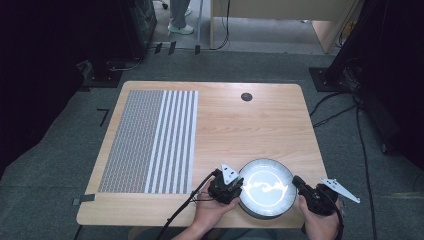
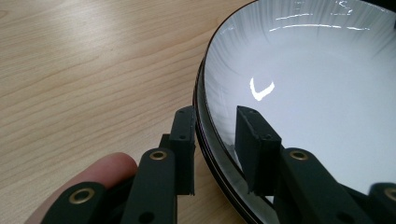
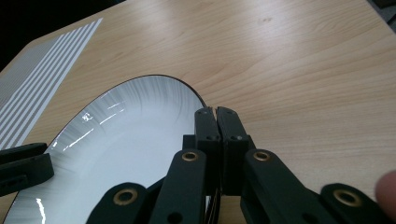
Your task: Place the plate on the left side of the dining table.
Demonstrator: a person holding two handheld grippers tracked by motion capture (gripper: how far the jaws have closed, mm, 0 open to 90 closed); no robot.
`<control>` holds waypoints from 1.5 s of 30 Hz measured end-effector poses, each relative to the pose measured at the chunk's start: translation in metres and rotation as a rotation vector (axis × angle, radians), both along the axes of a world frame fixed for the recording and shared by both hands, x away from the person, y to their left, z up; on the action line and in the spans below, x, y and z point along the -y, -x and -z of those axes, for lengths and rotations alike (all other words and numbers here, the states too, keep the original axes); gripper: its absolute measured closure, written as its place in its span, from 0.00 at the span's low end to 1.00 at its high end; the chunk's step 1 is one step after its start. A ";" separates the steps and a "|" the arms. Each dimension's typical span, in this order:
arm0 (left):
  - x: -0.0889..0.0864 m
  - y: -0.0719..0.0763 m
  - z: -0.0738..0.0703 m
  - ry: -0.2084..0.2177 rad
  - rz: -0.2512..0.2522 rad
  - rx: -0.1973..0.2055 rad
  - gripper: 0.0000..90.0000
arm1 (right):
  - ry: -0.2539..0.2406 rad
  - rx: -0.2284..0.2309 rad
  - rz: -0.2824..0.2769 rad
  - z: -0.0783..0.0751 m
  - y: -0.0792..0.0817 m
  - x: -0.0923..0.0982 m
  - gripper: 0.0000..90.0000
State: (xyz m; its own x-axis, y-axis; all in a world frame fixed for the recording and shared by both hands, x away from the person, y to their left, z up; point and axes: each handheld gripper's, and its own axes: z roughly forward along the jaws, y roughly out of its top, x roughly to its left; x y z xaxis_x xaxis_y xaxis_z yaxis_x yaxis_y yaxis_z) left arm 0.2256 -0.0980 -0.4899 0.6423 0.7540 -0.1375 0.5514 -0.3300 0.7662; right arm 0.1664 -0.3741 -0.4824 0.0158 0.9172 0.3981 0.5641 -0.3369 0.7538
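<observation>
A white plate [image 1: 265, 187] with a thin dark rim lies near the table's front edge, right of centre. In the left gripper view a second rim shows just beneath the plate [image 2: 303, 93]. My left gripper [image 1: 240, 187] is at its left rim. Its jaws [image 2: 217, 114] straddle the rim, one outside and one inside, with a gap on each side: open. My right gripper [image 1: 296, 181] is at the right rim. Its jaws [image 3: 216, 112] are pressed together with the thin edge of the plate [image 3: 126, 135] between them. The left gripper's jaw [image 3: 23, 168] shows across the plate.
A grey patterned and striped mat [image 1: 150, 142] covers the table's left part. A dark round grommet [image 1: 246, 97] sits near the far edge. Bare wood [image 1: 250, 130] lies beyond the plate. Cables [image 1: 365, 150] run over the floor at the right.
</observation>
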 end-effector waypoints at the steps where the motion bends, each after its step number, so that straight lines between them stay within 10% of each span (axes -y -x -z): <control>1: 0.000 0.000 -0.001 0.002 0.000 0.000 0.76 | 0.003 0.003 0.001 0.000 0.000 0.001 1.00; 27: 0.016 0.003 0.000 -0.011 0.029 0.002 0.81 | 0.048 0.033 0.024 -0.005 0.003 0.009 0.98; 33: 0.017 0.003 0.000 -0.015 0.026 0.006 0.81 | 0.059 -0.018 0.022 -0.001 0.001 0.005 0.92; 42: 0.020 0.003 0.001 -0.019 0.019 0.011 0.80 | -0.087 -0.072 0.048 0.003 -0.002 0.009 0.95; 45: 0.021 0.002 0.002 -0.020 0.013 0.008 0.79 | -0.063 -0.066 0.057 0.001 0.000 0.007 0.96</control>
